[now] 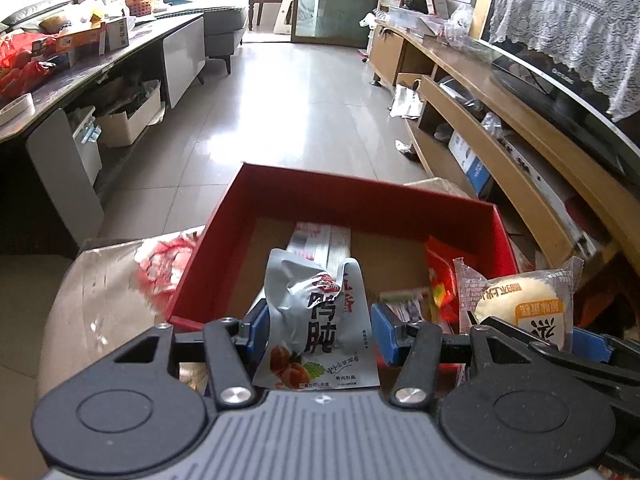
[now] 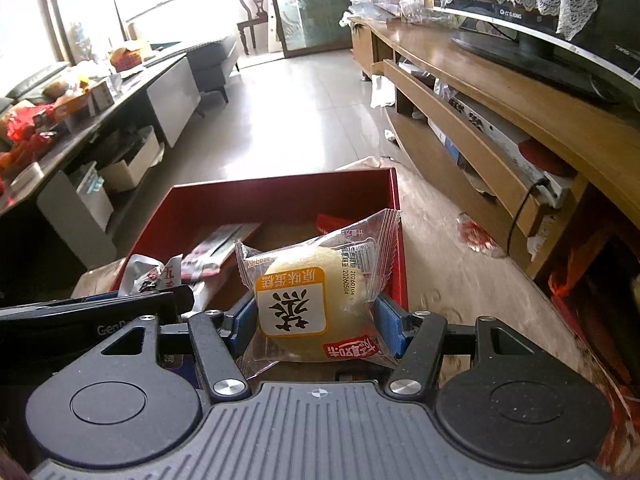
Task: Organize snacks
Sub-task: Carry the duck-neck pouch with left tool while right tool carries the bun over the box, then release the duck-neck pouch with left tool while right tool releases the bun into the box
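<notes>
The left claw (image 1: 318,330) is clamped on a silver snack pouch (image 1: 316,328), held low in the frame over the near edge of the red box (image 1: 360,196). The right claw (image 2: 316,320) grips a wrapped yellow cake (image 2: 308,300) over the box's near right corner.

By my reading the job is midway. A striped silver packet (image 1: 320,242) and a red packet (image 1: 440,280) already lie in the box, while the two held snacks are not yet set down.

Both claws hide the box's near wall and the floor beneath them. What the box rests on is unclear, and whether more snacks wait outside it cannot be seen.
</notes>
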Motion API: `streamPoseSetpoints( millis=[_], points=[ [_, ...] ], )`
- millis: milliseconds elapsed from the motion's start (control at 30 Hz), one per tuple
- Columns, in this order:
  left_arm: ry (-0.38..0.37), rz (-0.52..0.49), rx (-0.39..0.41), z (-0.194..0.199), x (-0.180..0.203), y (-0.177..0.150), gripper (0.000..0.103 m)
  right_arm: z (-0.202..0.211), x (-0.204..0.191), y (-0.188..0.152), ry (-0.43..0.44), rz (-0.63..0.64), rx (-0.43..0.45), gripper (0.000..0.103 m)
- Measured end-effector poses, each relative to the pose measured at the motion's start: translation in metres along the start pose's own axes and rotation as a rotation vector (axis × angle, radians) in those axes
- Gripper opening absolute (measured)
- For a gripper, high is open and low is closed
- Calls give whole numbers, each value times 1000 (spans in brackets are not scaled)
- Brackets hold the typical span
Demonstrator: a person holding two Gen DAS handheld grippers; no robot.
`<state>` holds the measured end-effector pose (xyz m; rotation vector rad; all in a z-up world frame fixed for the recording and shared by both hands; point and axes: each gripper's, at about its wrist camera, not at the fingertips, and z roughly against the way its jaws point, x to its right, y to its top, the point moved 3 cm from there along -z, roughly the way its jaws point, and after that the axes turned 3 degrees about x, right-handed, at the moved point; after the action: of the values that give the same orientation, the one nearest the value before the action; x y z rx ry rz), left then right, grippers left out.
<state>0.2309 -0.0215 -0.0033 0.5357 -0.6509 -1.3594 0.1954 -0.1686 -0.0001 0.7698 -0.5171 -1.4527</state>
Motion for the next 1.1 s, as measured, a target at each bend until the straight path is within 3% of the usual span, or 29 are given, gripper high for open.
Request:
streamPoseSetpoints(
  millis=[500,1100],
  points=[
    [36,16,-46,-61,1,19,53,-59,4,20,-8,-10,-47,69],
    [32,41,-43,-54,-9,23,60,-67,6,26,-47,12,-33,78]
  ],
)
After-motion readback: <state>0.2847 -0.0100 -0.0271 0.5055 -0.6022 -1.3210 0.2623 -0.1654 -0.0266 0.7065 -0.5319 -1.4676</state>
